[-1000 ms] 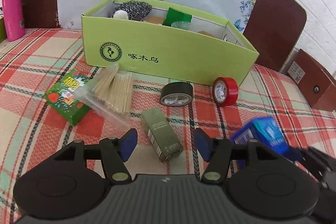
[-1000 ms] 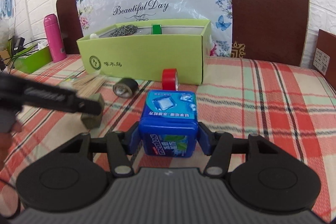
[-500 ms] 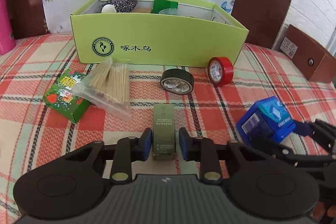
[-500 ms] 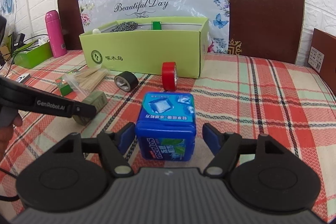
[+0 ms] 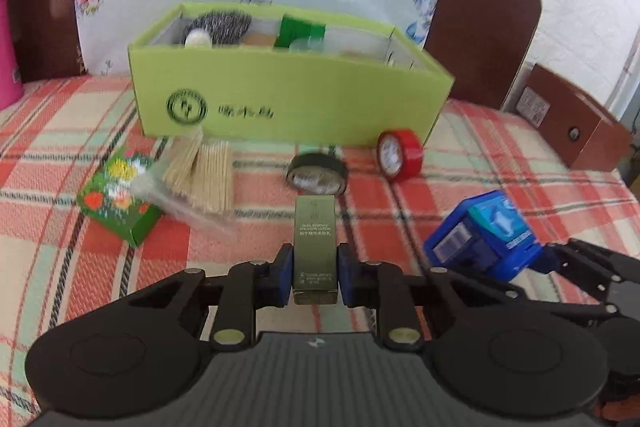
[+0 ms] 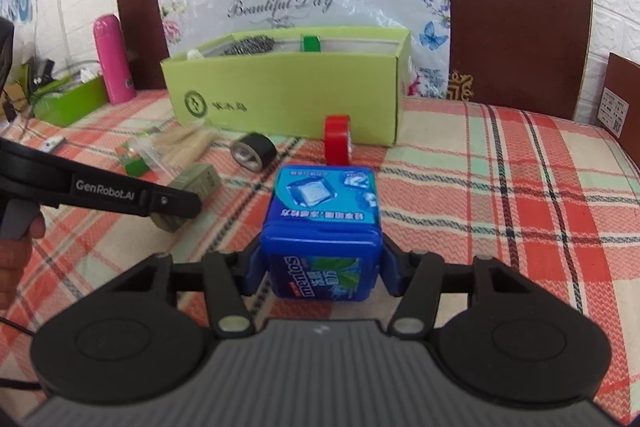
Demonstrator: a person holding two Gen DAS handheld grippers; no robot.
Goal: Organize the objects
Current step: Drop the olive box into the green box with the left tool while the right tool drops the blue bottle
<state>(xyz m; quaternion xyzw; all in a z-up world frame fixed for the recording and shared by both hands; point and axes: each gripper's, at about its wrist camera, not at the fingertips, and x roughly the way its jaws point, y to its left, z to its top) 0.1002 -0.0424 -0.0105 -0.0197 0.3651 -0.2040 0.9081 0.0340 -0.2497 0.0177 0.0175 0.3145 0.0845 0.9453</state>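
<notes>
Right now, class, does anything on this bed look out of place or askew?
Yes. Several things lie loose before the green box: a bag of toothpicks propped askew on a small green packet, black tape tilted, red tape on edge. Nothing looks spilled or damaged.

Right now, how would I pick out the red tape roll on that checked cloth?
Start at the long lime-green box at the back of the checked cloth. Near its right front corner stands the red tape roll, upright on its edge. Its neighbour, the black tape roll, lies tilted to its left.
</notes>
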